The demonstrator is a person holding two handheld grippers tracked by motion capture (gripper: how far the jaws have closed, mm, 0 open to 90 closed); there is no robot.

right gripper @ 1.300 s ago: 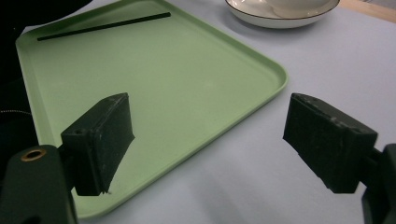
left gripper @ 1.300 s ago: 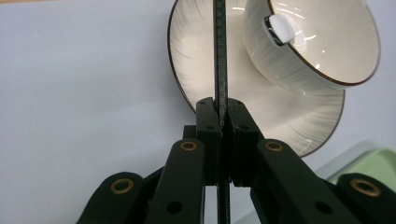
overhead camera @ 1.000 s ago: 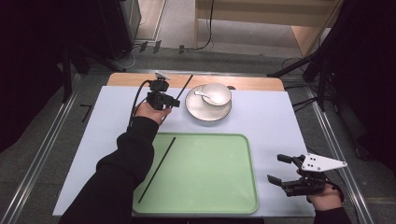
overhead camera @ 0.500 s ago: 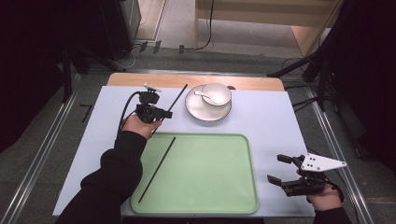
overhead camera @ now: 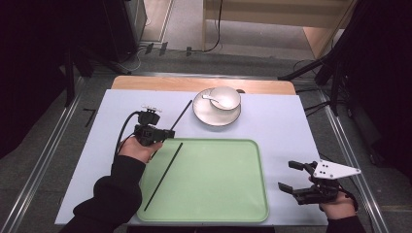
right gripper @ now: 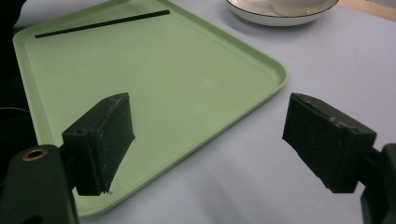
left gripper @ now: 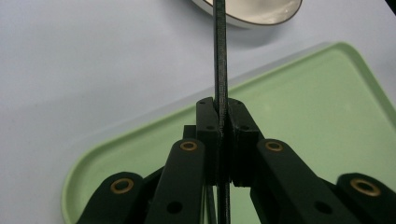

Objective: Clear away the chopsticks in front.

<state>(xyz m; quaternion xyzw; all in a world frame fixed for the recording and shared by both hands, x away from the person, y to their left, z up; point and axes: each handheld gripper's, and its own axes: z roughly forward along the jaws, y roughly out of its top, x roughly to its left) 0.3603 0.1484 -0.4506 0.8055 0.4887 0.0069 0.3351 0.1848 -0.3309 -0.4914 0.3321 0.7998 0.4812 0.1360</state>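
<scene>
A pale blue surface (overhead camera: 291, 126) seen from above, with a green tray (overhead camera: 218, 194) near its front edge; one black chopstick (overhead camera: 163, 175) lies diagonally on the tray's left part, running from about 7 o'clock up toward 1 o'clock; at 12 o'clock from the tray sits a white plate (overhead camera: 209, 119) with a white bowl (overhead camera: 225, 97) and a spoon (overhead camera: 209, 98) on it; the left gripper (overhead camera: 167, 133), held in the person's left hand (overhead camera: 138, 148), is at 10 o'clock of the tray, just beside its corner, its jaws closed tight on a second black chopstick (left gripper: 220, 60) that points toward the plate; the right gripper (overhead camera: 291, 177), held in the right hand (overhead camera: 335, 208), is at 4 o'clock of the tray, just off its right rim, jaws spread wide with nothing between them
</scene>
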